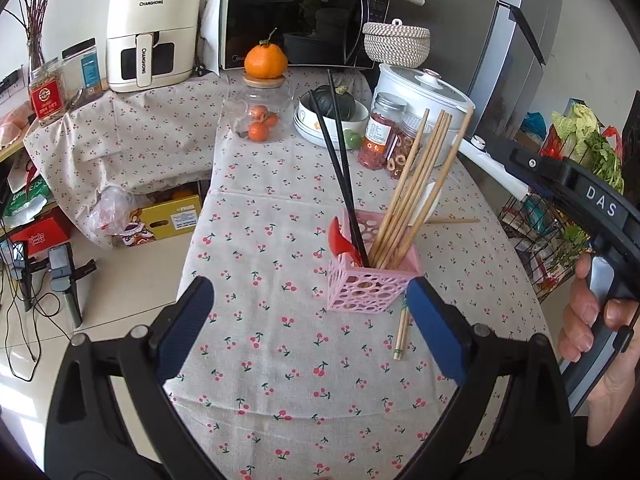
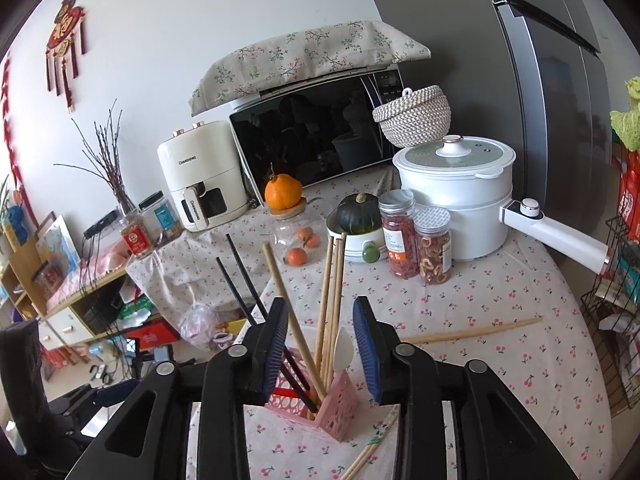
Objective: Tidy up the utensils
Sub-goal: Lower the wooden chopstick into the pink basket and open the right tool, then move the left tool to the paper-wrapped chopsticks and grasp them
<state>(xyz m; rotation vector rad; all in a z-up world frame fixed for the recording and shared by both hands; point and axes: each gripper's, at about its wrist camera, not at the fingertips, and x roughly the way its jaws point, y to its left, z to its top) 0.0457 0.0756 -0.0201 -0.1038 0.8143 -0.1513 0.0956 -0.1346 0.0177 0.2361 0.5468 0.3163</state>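
Observation:
A pink perforated utensil holder (image 1: 370,282) stands on the cherry-print tablecloth (image 1: 280,340). It holds several wooden chopsticks (image 1: 416,184), two black chopsticks (image 1: 340,160), a red spoon (image 1: 340,240) and a white spoon (image 2: 343,348). A chopstick pair (image 1: 401,332) lies by the holder's near right corner. One wooden chopstick (image 2: 472,333) lies further right. My left gripper (image 1: 310,302) is open and empty, in front of the holder. My right gripper (image 2: 320,338) is open just above the holder (image 2: 336,408), empty, with the wooden chopsticks (image 2: 332,300) rising between its fingers.
At the back stand a glass jar with oranges (image 1: 260,116), a bowl with a dark squash (image 1: 332,114), two snack jars (image 2: 416,240), a white electric pot (image 2: 456,200), a microwave (image 1: 296,20) and an air fryer (image 1: 152,32). A wire rack (image 2: 616,312) stands right.

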